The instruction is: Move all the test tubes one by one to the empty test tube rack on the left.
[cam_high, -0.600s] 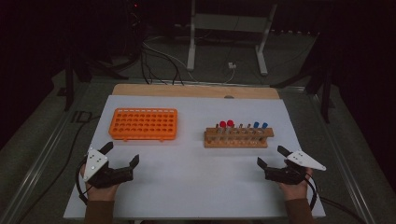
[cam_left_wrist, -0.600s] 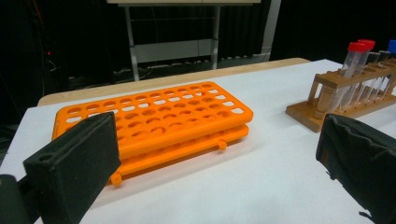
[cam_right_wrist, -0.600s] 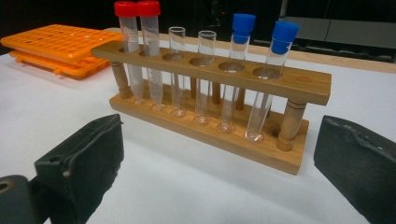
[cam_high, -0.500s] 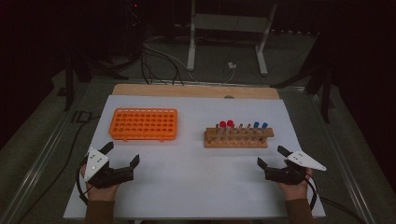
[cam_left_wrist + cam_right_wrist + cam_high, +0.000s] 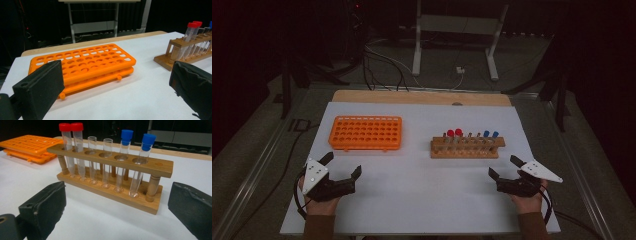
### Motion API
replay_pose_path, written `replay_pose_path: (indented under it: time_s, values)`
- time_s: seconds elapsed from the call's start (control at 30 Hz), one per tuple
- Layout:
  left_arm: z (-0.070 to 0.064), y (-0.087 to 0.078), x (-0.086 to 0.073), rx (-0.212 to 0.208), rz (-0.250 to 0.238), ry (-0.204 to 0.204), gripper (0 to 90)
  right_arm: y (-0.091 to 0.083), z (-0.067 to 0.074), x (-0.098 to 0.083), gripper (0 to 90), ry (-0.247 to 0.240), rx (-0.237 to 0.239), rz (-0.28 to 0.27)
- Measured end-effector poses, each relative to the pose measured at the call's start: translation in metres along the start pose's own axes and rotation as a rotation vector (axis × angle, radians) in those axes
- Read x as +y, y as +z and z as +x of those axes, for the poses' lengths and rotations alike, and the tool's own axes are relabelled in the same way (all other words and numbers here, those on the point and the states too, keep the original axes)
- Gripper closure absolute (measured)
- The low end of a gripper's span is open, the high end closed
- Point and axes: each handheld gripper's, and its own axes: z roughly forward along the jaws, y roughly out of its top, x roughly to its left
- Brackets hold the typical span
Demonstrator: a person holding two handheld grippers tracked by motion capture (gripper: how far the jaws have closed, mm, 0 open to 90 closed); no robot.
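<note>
Nothing has moved since the earlier frames: left tongs [image 5: 343,166] and right tongs [image 5: 506,167] rest apart and empty at the near desk [image 5: 422,200] edge; tubes [image 5: 105,162] stand in the wooden rack [image 5: 468,147], orange rack [image 5: 366,133] empty, so work seems unstarted.

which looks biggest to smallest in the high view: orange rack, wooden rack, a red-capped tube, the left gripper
1. orange rack, the widest footprint.
2. wooden rack, about as long but clearly narrower.
3. left gripper; it sits nearer the camera, so its rank against the wooden rack is unsure.
4. red-capped tube, by far the smallest.
</note>
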Motion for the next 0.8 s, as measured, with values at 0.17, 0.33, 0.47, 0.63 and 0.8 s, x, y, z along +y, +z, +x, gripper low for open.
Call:
replay_pose_path:
  time_s: [0.17, 0.33, 0.47, 0.63, 0.8]
  values:
    - [0.000, 0.000, 0.000, 0.008, 0.000, -0.008, 0.0, 0.000, -0.002, 0.004, 2.1, 0.008, -0.002, 0.001]
    - [0.003, -0.001, -0.001, 0.016, -0.005, -0.026, 0.0, 0.001, -0.004, 0.016, 2.1, 0.008, -0.002, -0.005]
    - [0.003, 0.000, -0.002, 0.020, -0.003, -0.032, 0.0, 0.004, -0.008, 0.028, 3.4, 0.015, 0.000, -0.008]
    - [0.003, 0.000, -0.002, 0.015, 0.001, -0.031, 0.0, 0.009, -0.015, 0.043, 7.0, 0.022, 0.000, -0.007]
    - [0.002, 0.001, -0.002, 0.015, 0.005, -0.031, 0.0, 0.016, -0.024, 0.055, 18.9, 0.043, -0.009, 0.017]
